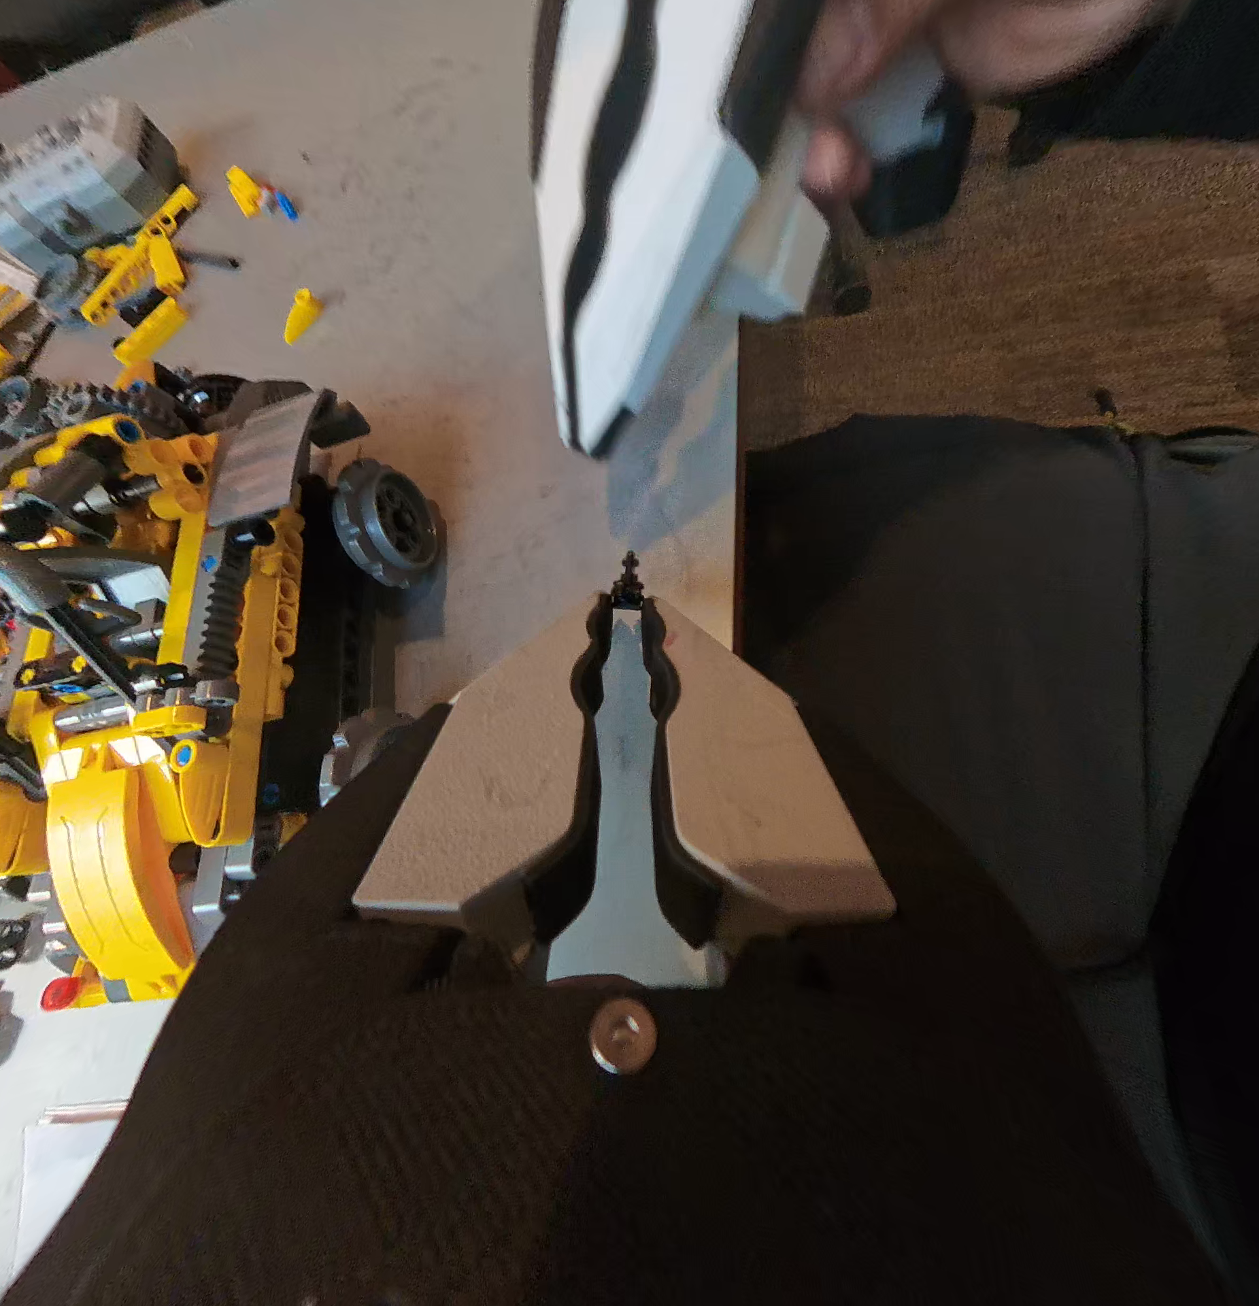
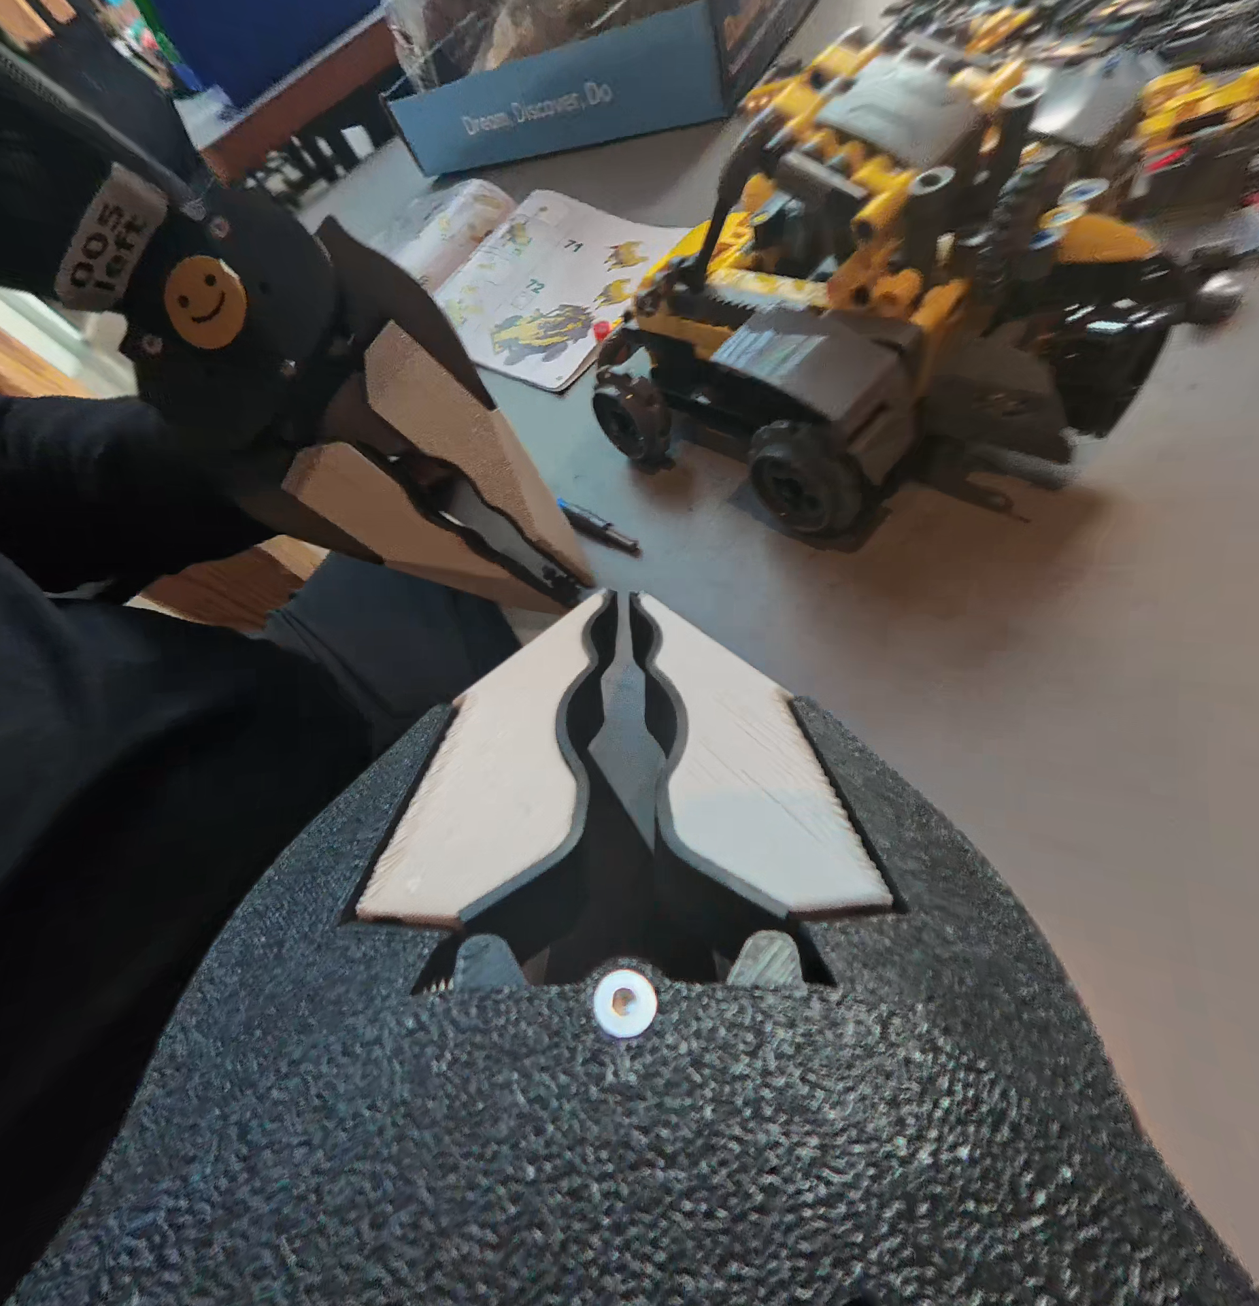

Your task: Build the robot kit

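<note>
left tool [image 1: 627,601]: clenched on a small black pin [image 1: 628,581] pinched at the very tips; pin sticks out past the tips, over the table [image 1: 428,212] near its edge.
left tool, from right wrist view: comes in from the left [image 2: 566,583], tips just beside the right tool's tips; yellow smiley sticker [image 2: 205,302] on its black body.
right tool [image 2: 621,601]: fingers drawn almost together, only a thin slit at the tips; nothing seen between them. In the left wrist view it is blurred at top [image 1: 598,431], a hand [image 1: 895,63] on it.
model: yellow and grey brick-built vehicle [image 2: 895,297] on the table, well apart from both tools; dark wheels toward the tools. A grey wheel [image 1: 387,521] shows on its side in the left wrist view.
loose parts: yellow pieces [image 1: 303,314] scattered on the table beyond the vehicle.
booklet: open instruction booklet [image 2: 541,283] flat on the table, left of the vehicle.
box: blue box [image 2: 563,106] behind the booklet.
pen: dark pen [image 2: 601,526] on the table, near the left tool.
</note>
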The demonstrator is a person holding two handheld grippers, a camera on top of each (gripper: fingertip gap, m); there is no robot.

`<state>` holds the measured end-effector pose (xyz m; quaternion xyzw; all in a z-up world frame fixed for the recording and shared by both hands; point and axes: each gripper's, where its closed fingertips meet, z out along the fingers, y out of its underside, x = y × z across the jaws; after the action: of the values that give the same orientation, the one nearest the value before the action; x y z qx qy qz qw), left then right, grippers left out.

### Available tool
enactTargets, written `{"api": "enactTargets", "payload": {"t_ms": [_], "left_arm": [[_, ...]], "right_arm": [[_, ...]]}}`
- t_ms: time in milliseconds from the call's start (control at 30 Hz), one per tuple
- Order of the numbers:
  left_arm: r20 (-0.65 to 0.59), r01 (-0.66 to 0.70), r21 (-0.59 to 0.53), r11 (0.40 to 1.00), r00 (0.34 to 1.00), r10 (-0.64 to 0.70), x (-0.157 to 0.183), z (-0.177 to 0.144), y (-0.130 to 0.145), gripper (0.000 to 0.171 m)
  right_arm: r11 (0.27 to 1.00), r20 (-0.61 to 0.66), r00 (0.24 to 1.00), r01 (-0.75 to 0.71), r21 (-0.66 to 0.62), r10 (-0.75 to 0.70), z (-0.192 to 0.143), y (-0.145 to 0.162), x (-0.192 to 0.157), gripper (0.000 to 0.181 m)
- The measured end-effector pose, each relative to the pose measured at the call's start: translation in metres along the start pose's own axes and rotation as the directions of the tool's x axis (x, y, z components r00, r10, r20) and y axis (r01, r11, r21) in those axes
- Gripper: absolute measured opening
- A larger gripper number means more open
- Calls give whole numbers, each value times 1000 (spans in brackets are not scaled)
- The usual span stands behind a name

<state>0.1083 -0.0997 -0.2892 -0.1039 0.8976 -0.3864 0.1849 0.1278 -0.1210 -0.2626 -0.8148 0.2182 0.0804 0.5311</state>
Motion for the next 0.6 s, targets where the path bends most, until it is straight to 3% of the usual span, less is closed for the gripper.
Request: {"api": "enactTargets", "payload": {"t_ms": [200, 367, 533, 600], "left_arm": [[-3, -12, -48, 999, 1000, 12, 1, 3, 8, 5], [4, -17, -46, 999, 1000, 17, 1, 3, 8, 5], [8, -21, -45, 999, 1000, 21, 1, 3, 8, 5], [3, -17, -44, 999, 1000, 17, 1, 3, 8, 5]], "right_arm": [[996, -328, 941, 61, -63, -79, -44, -31, 109, 11], [966, -349, 922, 85, -245, -170, -43, -30, 171, 15], [919, -298, 922, 126, -375, -248, -28, -22, 186, 15], [908, -256, 932, 141, -395, -256, -26, -19, 181, 5]]}}
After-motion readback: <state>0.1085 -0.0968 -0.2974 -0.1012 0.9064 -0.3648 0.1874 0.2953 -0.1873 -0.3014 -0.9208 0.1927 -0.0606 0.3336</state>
